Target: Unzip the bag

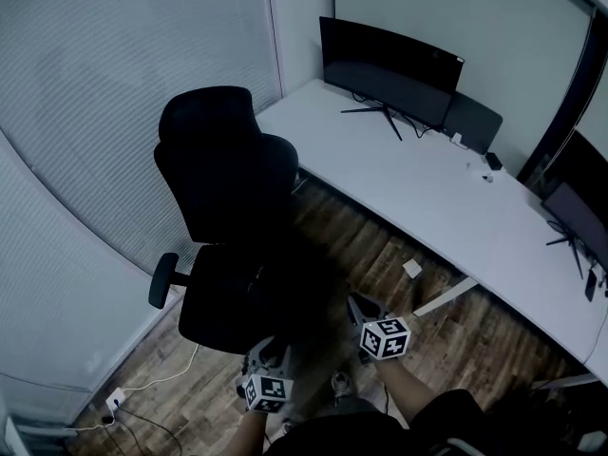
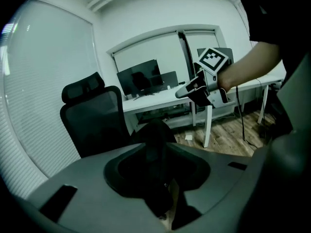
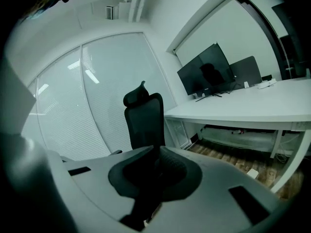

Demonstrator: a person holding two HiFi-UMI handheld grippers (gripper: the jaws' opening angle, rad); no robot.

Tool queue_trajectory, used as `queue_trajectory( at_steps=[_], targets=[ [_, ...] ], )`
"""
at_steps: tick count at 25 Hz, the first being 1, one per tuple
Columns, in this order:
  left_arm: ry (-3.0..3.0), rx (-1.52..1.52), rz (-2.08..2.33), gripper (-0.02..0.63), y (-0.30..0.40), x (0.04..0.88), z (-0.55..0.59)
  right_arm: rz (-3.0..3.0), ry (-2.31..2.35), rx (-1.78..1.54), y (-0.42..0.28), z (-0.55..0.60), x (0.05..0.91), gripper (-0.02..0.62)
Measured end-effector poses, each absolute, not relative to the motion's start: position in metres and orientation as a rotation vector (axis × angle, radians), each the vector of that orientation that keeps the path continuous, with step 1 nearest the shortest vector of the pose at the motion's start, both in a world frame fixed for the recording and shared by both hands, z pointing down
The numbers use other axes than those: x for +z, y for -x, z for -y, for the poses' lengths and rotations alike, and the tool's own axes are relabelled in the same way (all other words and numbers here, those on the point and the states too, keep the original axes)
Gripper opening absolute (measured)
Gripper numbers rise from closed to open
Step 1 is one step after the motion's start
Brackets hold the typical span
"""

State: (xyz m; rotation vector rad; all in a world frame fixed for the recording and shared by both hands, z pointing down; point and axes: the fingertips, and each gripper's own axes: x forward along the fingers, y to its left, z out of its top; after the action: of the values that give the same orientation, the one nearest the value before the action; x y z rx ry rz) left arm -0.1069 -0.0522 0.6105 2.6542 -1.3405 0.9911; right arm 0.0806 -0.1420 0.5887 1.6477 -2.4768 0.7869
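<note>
Left gripper [image 1: 269,352] and right gripper [image 1: 363,307] both sit low in the head view, in front of the office chair [image 1: 226,174] and pointing toward its seat.

Left claw: jaws partly apart, with a sliver of floor showing through the gap. Nothing is pinched, as far as I can make out.
Right claw: jaws drawn together, narrow, holding nothing.

Bag [image 1: 290,269]: I take it to be the dark mass lying against the chair's seat, on its right in the head view. The scene is too dark to find the zip or its pull.

Judgement: this is the approach, and no grip has been taken yet. To do it well:
- Close in on the chair seat until the zip line can be seen.
- Pin the fabric beside the closed end of the zip with one claw.
- Open the right claw, pinch the pull tab squarely, then draw it along the track rather than away from it.

Risk: the chair may roll or swivel under the pull, so keep the pinned side steady.
</note>
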Motion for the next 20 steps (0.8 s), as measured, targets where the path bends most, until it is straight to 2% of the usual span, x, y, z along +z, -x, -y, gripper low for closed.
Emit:
queue_trajectory(
  at_steps=[10,20],
  targets=[
    [-2.665,0.766,1.371,0.041,0.139,0.555,0.009,2.56,-1.699,0.701,-0.042,0.065,0.532,0.055],
    [-2.721,0.575,1.359,0.021,0.172,0.509,-0.035,2.595,-1.702,0.569,0.003,-0.013,0.493,0.055]
  ],
)
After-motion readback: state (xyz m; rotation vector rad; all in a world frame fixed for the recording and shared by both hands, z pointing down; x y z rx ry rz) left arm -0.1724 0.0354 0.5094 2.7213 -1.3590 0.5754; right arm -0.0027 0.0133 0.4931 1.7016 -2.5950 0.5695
